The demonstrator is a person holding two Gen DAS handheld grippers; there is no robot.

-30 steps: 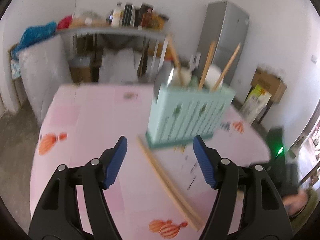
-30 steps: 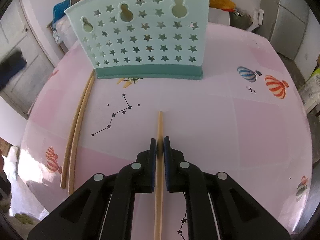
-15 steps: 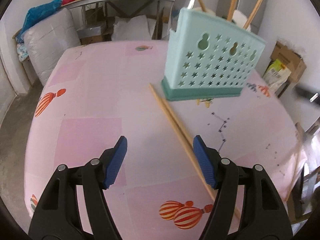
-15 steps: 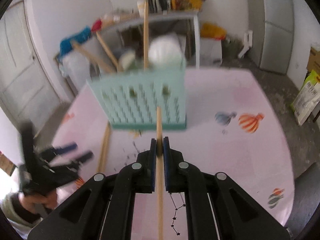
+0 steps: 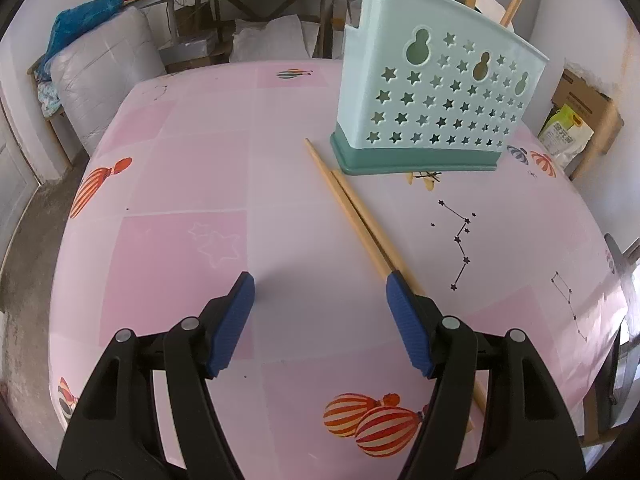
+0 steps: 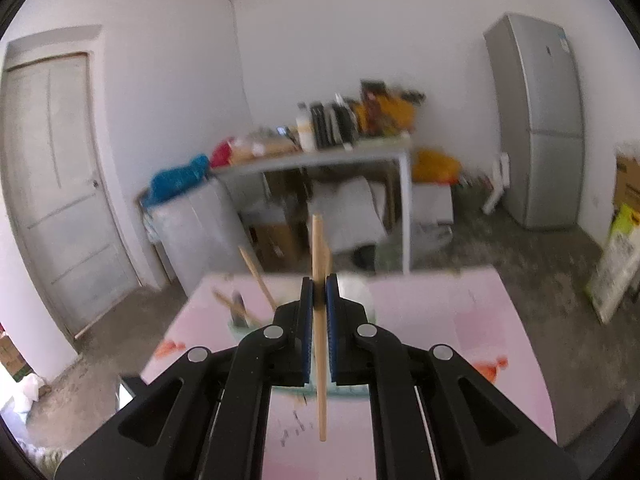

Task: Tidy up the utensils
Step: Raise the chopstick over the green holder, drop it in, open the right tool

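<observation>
My right gripper [image 6: 319, 292] has its fingers clamped on a single wooden chopstick [image 6: 319, 320]. The stick stands nearly upright between the blue pads; its upper end rises clear of the fingertips and its lower end hangs free below them, above the pink worktop [image 6: 460, 320]. The right wrist view is motion-blurred. The mint utensil holder [image 6: 244, 330] lies almost wholly behind my fingers there, so only a sliver of its rim and the blurred handles standing in it can be made out. What those handles belong to I cannot tell.

My left gripper [image 5: 320, 300] has its fingers well apart, with nothing between them, low over the worktop [image 5: 180, 184]. A pair of chopsticks [image 5: 348, 208] lies side by side on the cloth, running from just beside the holder's base toward my right-hand finger [image 5: 408, 320]. Their near ends pass behind that finger and are hidden; one reappears below it near the worktop edge. Whether the finger touches them cannot be determined.

The utensil holder [image 5: 432, 104] stands upright on its darker green base. Its contents are cut off at the top of the left wrist view: wooden handles and part of a metal utensil show above the rim.
</observation>
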